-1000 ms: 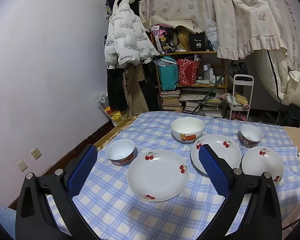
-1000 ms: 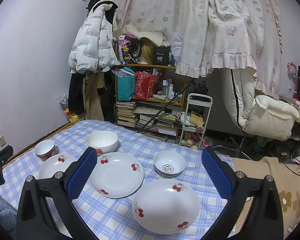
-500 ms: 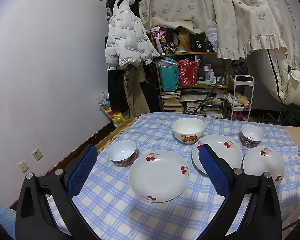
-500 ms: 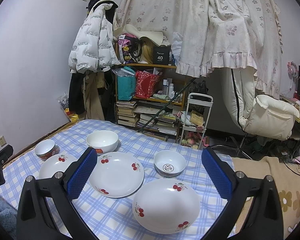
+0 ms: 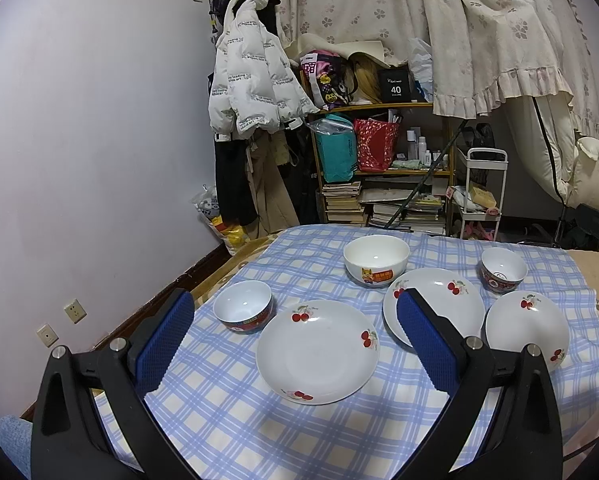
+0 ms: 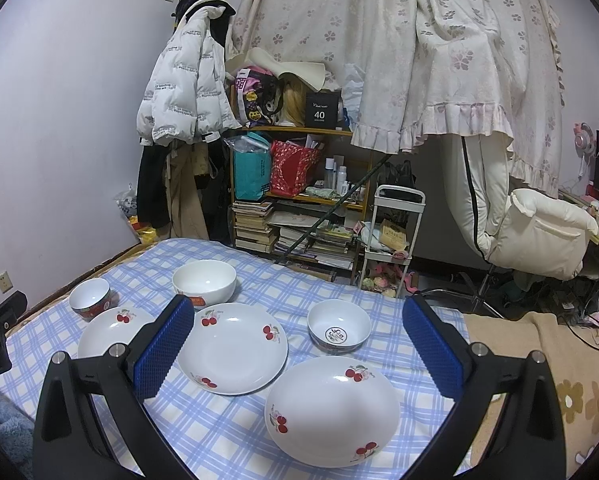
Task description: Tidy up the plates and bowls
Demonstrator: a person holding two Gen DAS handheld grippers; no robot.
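Evidently unsorted, three cherry plates and two small bowls lie singly around the large white bowl, while left gripper and right gripper hover spread, empty, presumably choosing a first plate.

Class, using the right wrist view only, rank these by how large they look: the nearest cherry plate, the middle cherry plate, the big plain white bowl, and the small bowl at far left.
1. Nearest cherry plate, though nearness may inflate it.
2. Middle cherry plate; both plates could really be alike.
3. Big white bowl.
4. Small far-left bowl.
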